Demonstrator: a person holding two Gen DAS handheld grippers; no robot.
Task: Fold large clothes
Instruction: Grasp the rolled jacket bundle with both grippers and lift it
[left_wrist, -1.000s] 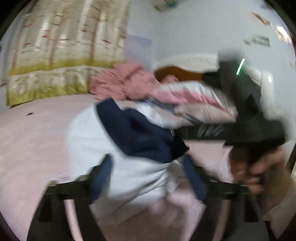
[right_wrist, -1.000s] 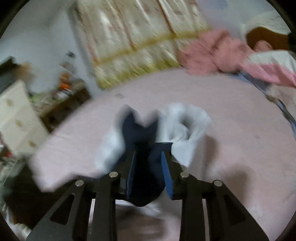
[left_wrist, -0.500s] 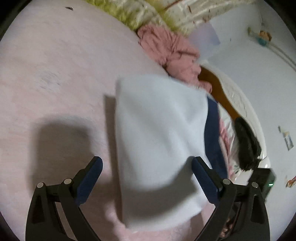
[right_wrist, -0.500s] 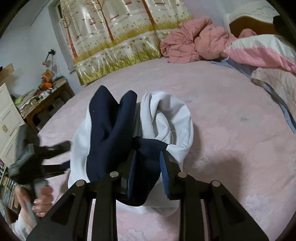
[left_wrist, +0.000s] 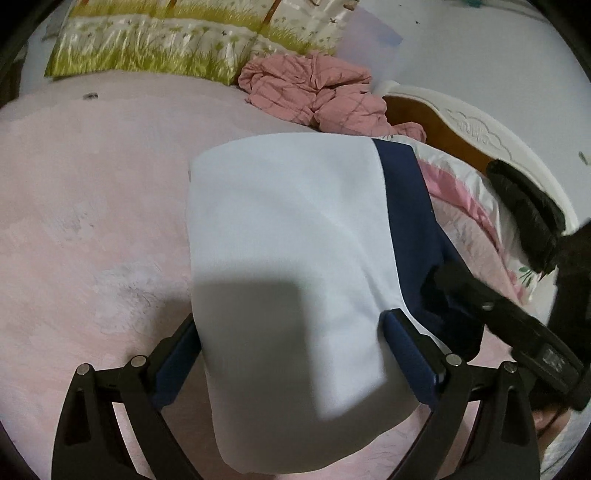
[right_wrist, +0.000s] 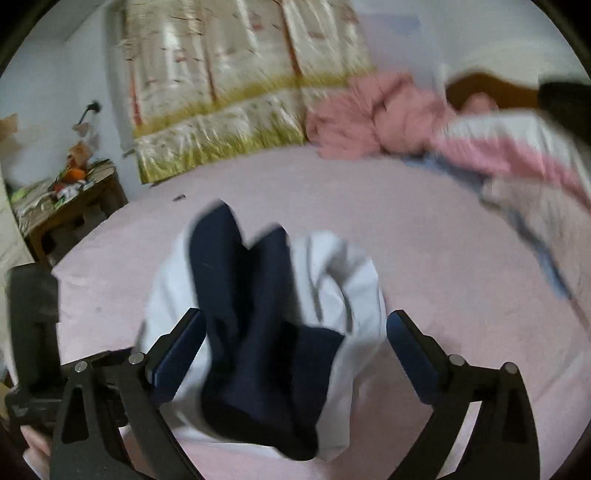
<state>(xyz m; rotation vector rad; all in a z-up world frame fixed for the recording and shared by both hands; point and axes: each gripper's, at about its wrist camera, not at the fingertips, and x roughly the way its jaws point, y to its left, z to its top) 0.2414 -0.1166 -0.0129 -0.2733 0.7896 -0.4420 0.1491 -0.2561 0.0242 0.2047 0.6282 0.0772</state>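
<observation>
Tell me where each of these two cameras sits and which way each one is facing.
Left wrist: on the left hand-held gripper, angled down at the white and navy garment on the pink bed; its open fingers show.
Right wrist: on the right hand-held gripper, angled down at the garment's navy folds; jaws just opened, off the cloth.
Shared: garment, bed, pink blanket, each other's gripper.

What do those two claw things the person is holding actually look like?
Both the left gripper and the right gripper are black forked frames with triangular cut-outs and silver round bolts. Each finger carries a flat dark blue pad.
</observation>
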